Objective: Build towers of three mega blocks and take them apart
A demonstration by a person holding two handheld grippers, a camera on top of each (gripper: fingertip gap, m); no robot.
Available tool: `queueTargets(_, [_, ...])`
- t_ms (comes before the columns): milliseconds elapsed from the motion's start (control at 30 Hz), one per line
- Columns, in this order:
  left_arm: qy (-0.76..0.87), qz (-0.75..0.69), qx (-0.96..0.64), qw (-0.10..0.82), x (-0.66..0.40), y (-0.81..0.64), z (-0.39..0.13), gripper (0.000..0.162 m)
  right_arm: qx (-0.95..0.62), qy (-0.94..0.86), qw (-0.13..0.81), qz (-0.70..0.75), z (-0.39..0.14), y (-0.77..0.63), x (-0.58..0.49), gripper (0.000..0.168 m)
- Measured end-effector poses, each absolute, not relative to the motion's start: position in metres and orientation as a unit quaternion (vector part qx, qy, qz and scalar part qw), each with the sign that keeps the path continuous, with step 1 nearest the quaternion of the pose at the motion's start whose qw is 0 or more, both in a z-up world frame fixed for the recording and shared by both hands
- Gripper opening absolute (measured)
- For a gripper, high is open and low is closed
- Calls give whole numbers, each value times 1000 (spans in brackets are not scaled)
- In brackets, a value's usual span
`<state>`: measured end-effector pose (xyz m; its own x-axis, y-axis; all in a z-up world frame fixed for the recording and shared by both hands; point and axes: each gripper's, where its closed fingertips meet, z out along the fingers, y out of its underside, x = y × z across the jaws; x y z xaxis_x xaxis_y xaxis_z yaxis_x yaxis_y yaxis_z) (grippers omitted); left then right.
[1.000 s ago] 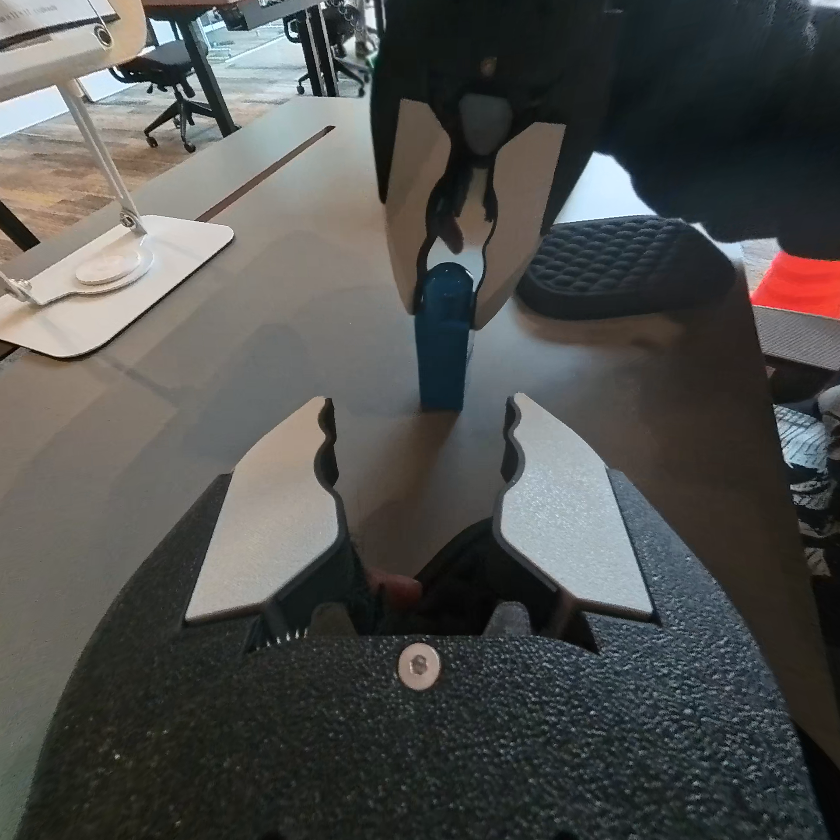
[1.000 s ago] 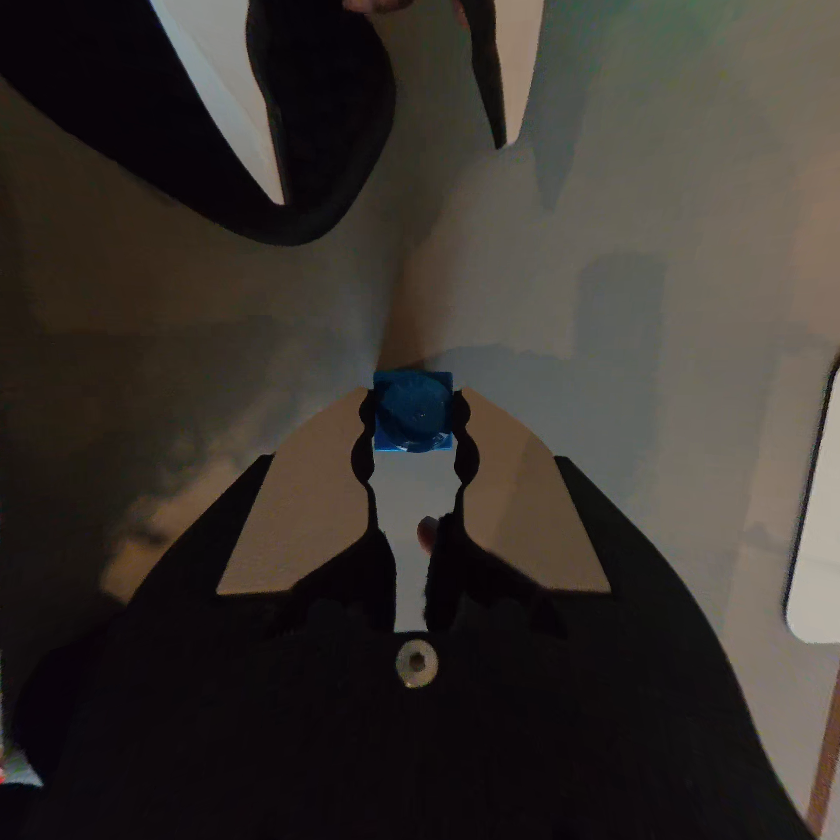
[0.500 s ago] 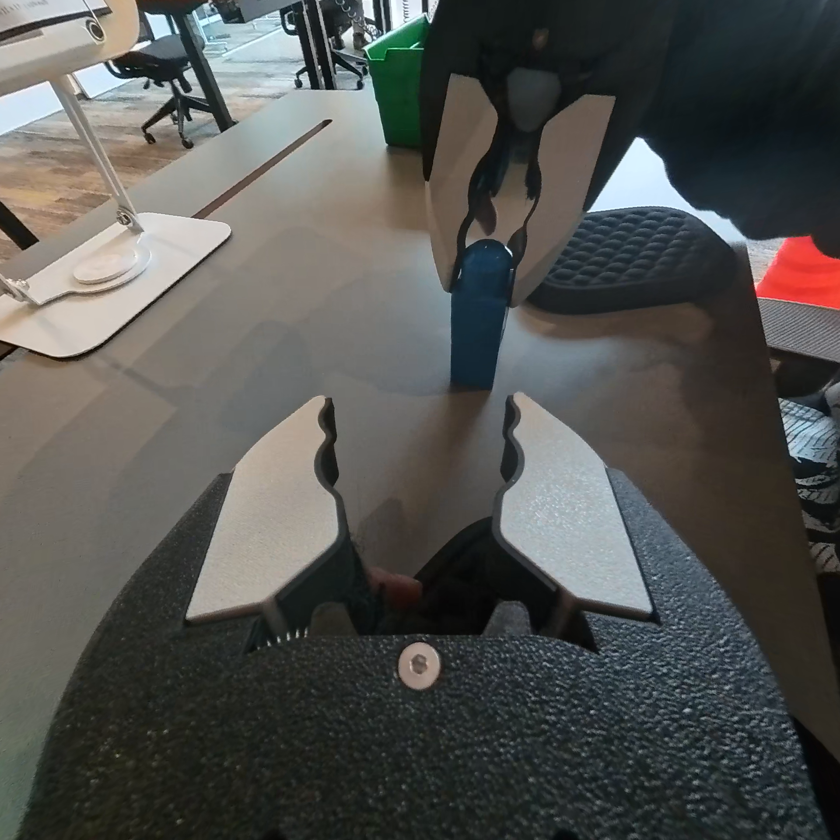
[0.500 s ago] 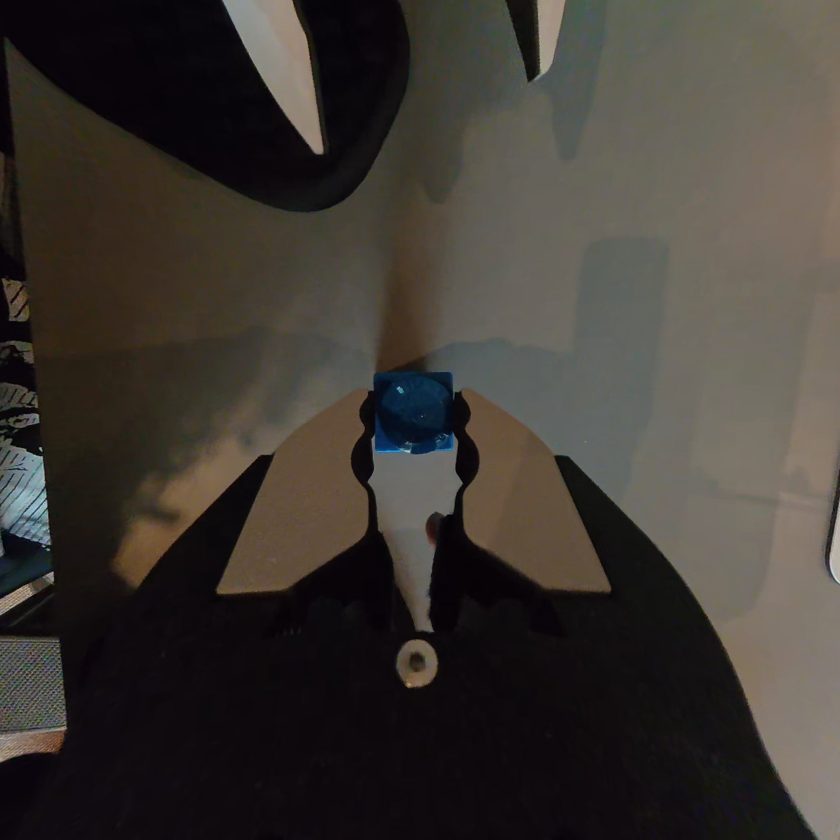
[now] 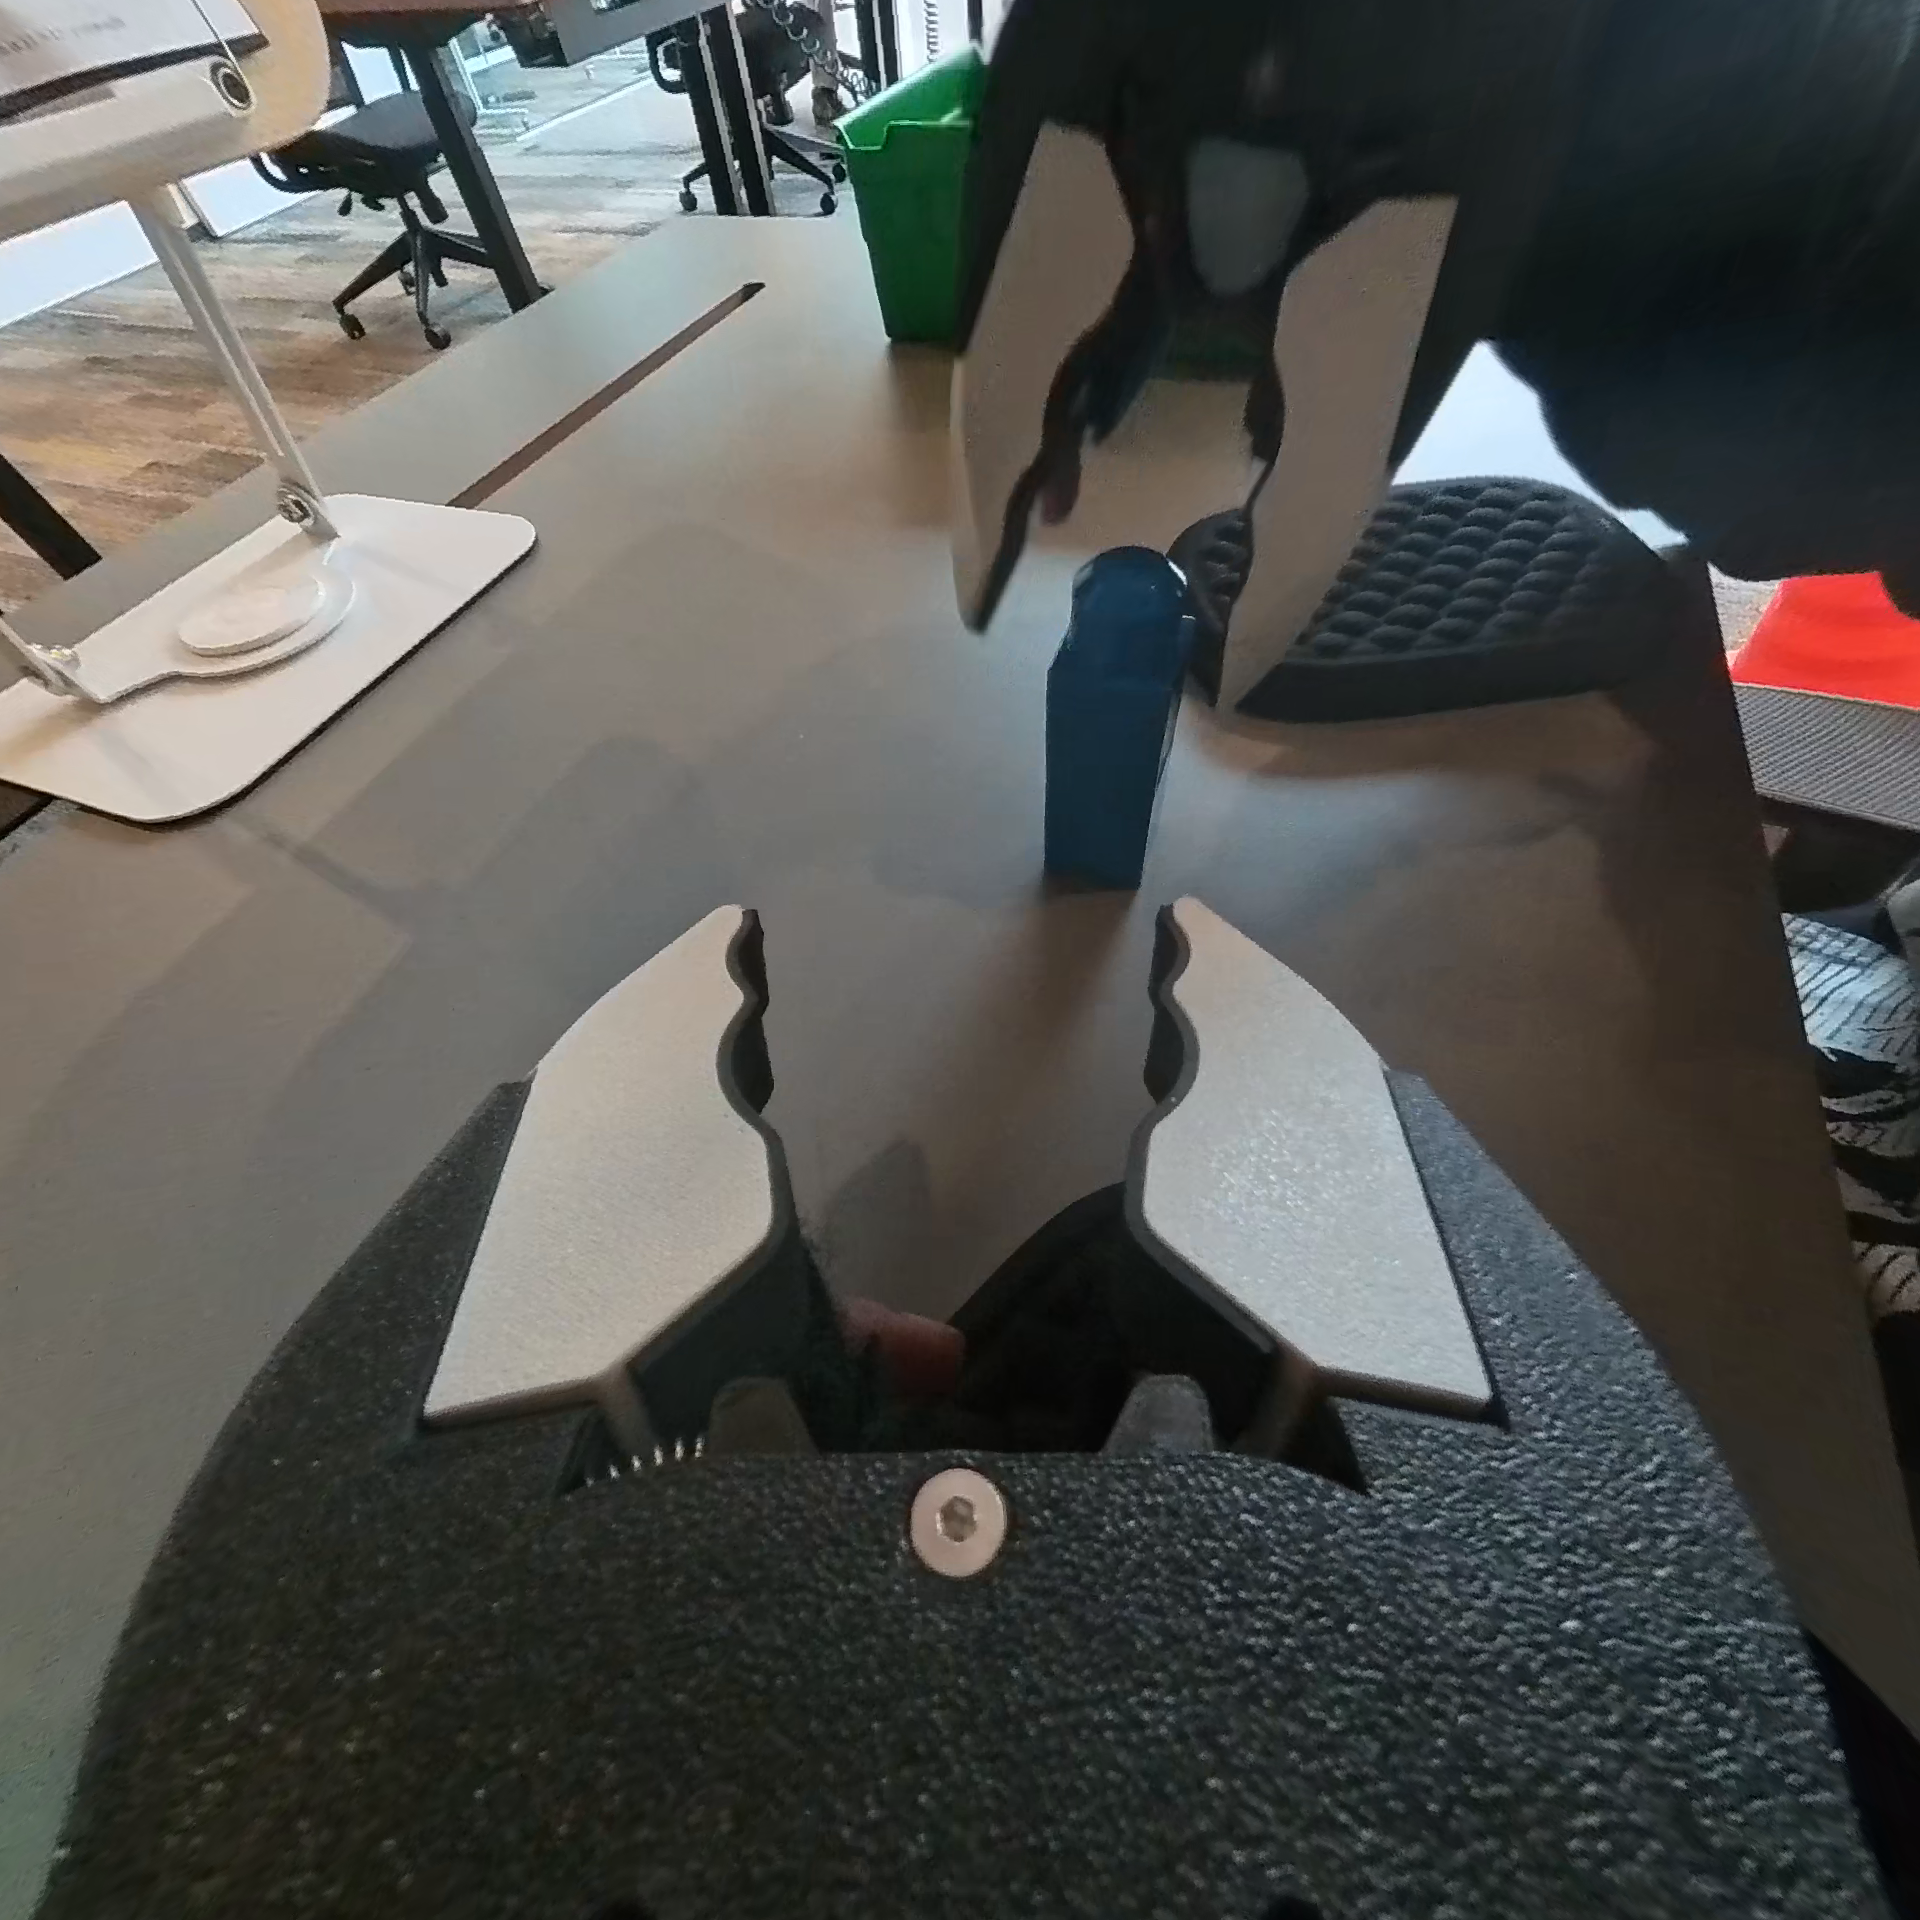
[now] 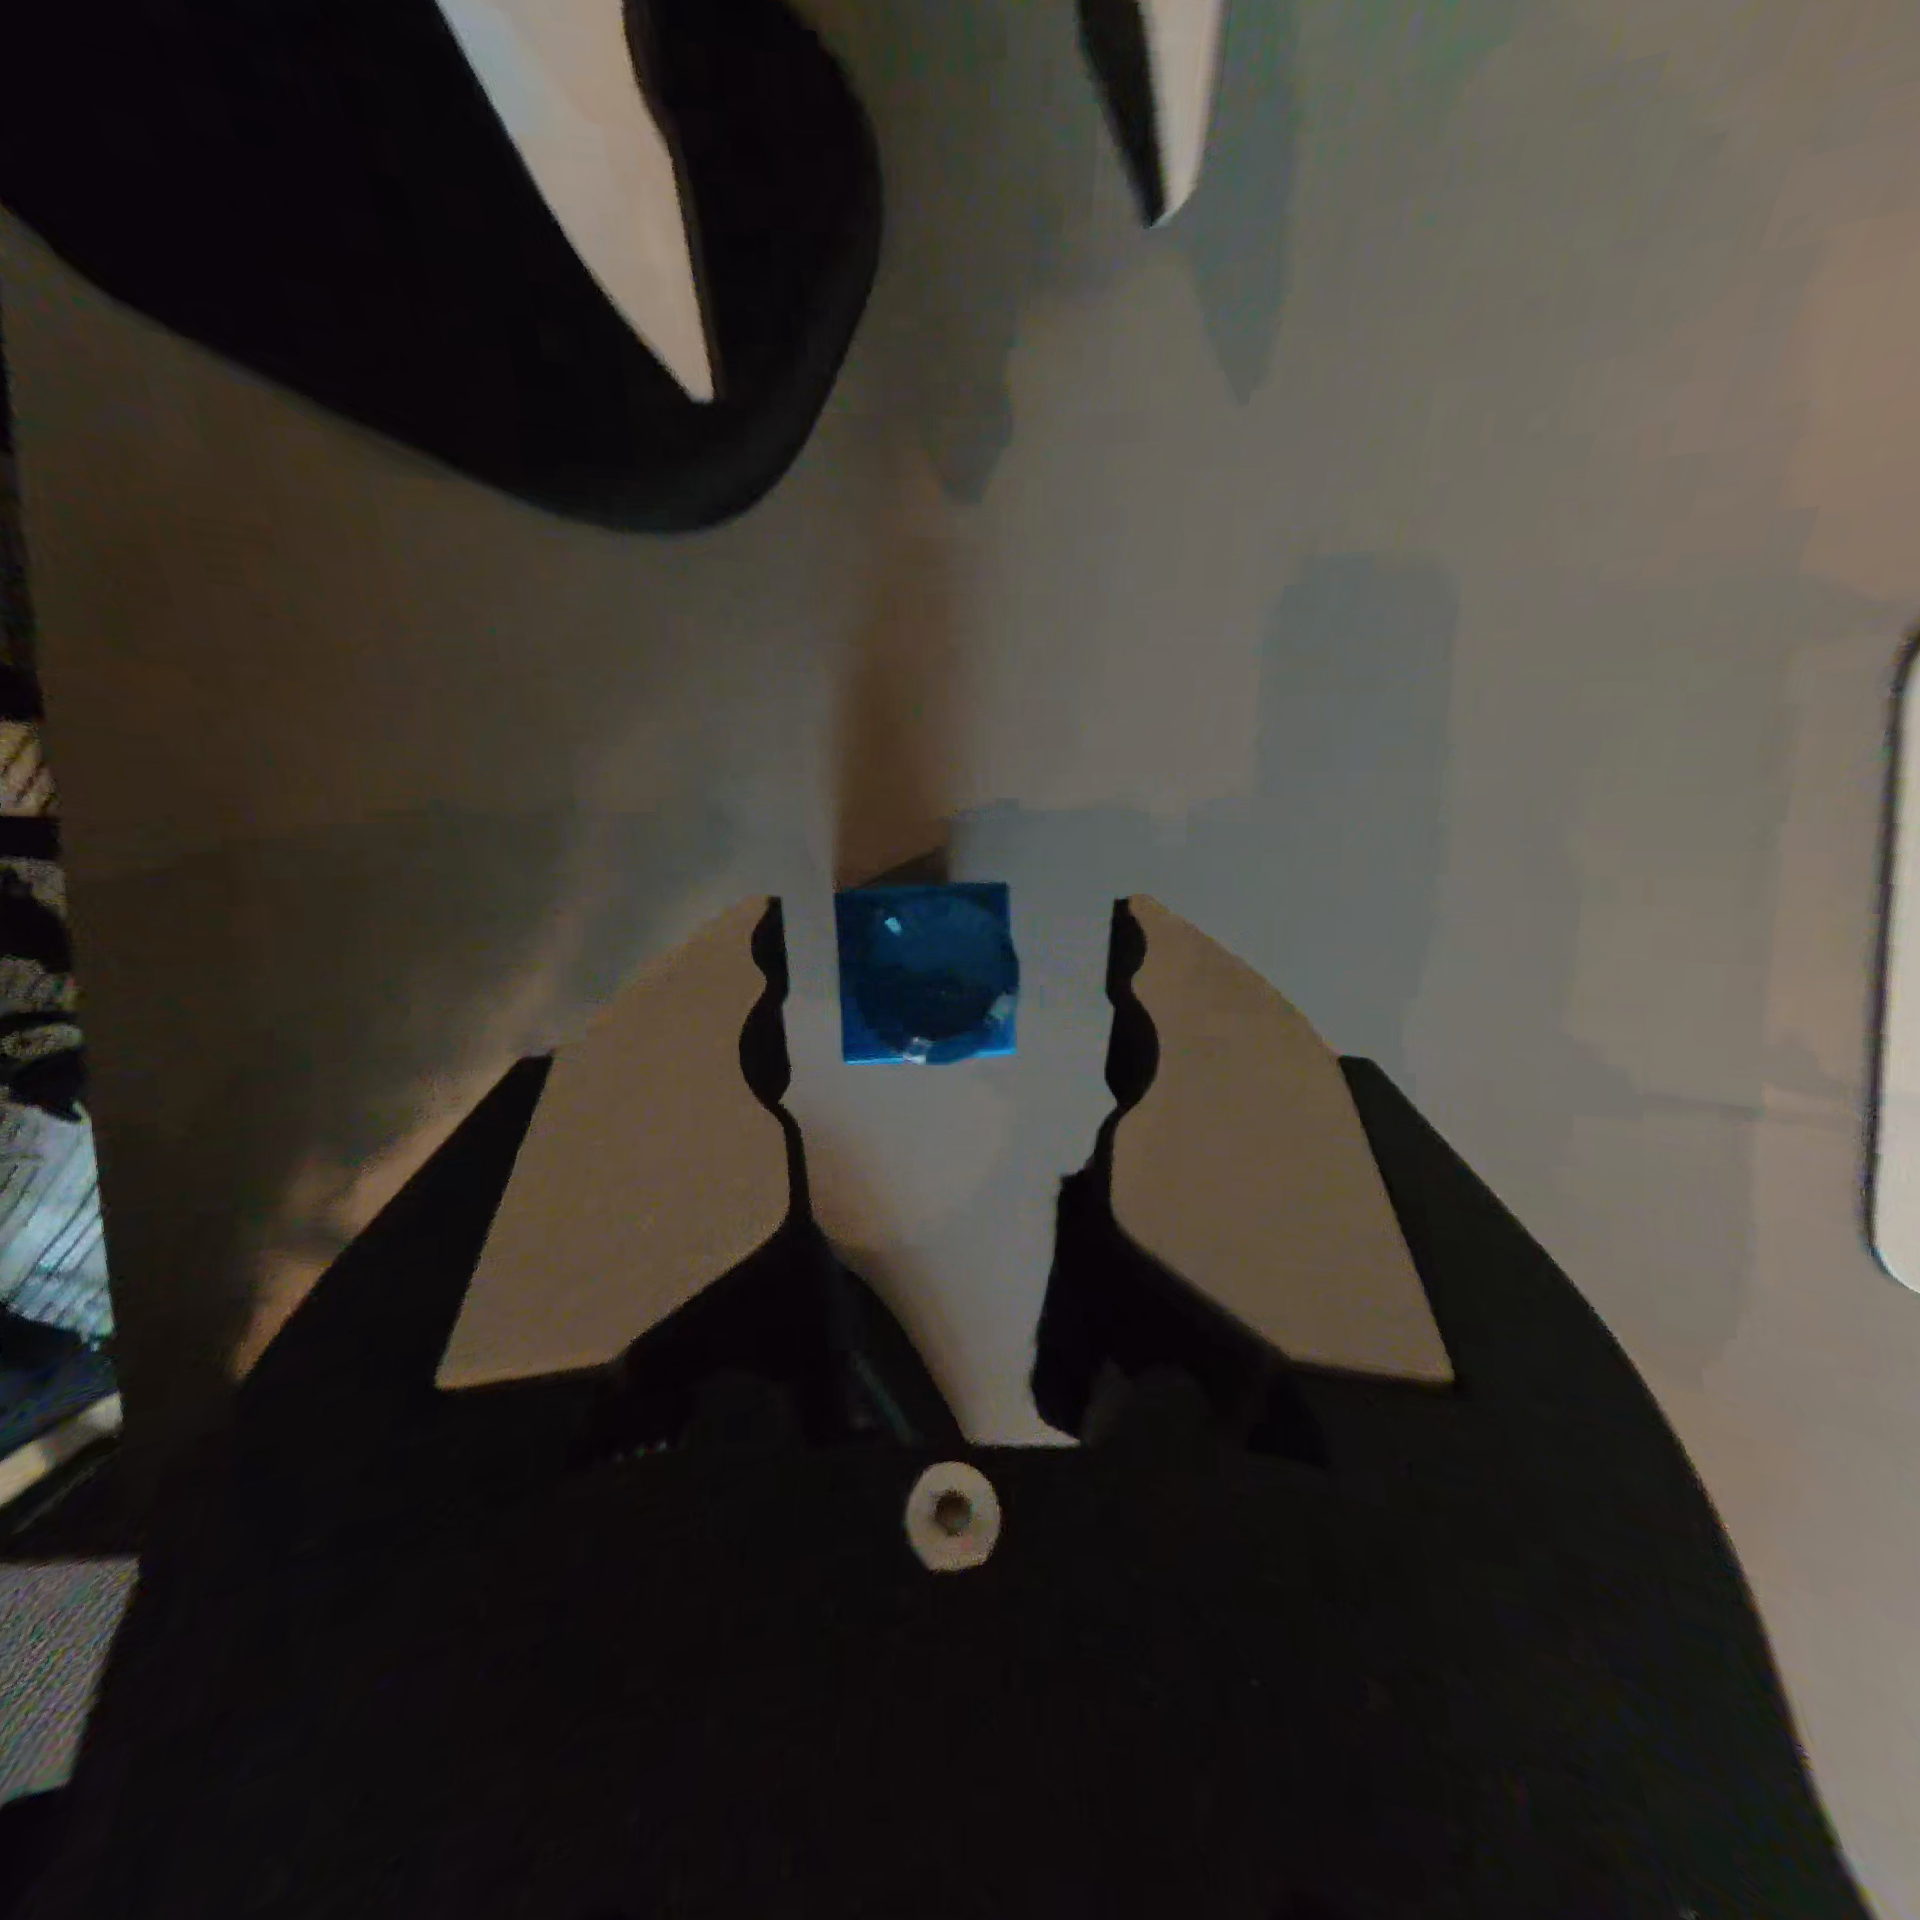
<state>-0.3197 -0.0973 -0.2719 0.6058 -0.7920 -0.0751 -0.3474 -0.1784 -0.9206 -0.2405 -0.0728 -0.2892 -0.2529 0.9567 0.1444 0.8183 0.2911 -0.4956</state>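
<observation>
A blue mega block (image 5: 1110, 743) stands upright on the dark table (image 5: 540, 831), just beyond my left gripper (image 5: 958, 920), which is open and empty and low over the table. My right gripper (image 5: 1112, 649) hangs above the block, pointing down, its jaws open on either side of the block's top stud without touching it. In the right wrist view I look straight down on the block (image 6: 925, 971), which sits between the open fingertips of my right gripper (image 6: 945, 914). The left gripper's fingers (image 6: 623, 197) show at the top of that view.
A white stand base (image 5: 249, 644) lies at the left of the table. A green bin (image 5: 914, 208) stands at the far side. A black textured pad (image 5: 1455, 603) lies right of the block. The table edge runs along the right, with an orange object (image 5: 1829, 644) beyond. There is about 9 centimeters between the tips of the two grippers.
My right gripper was shut on the blue block's top; it has opened and let go. The block stands free on the table, farther right in the left wrist view.
</observation>
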Motion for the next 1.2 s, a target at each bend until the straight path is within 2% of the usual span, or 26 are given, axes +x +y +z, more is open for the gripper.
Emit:
queueTargets(133, [386,-218,-741,505,-320,-97,-274,71,-583,-736,286,190,-258,-66,-236,72])
queueTargets(367, [367,-205,-749,512,-330,-94,-265,71,-607,-625,409,272,-228,-57,-208,71])
queueTargets(567, [344,-154,-775,508,-369,-101,-246,70,-602,-583,437,325,-236,-47,-195,70])
queueTargets(833, [241,-25,-845,477,-515,-148,-216,70,-598,-569,448,344,-236,-43,-188,69])
queueTargets(1033, [136,32,-896,422,-610,-182,-250,66,-597,-572,446,344,-237,-45,-188,69])
queueTargets(1200, [104,25,-916,387,-636,-188,-287,65,-594,-571,448,346,-235,-46,-188,69])
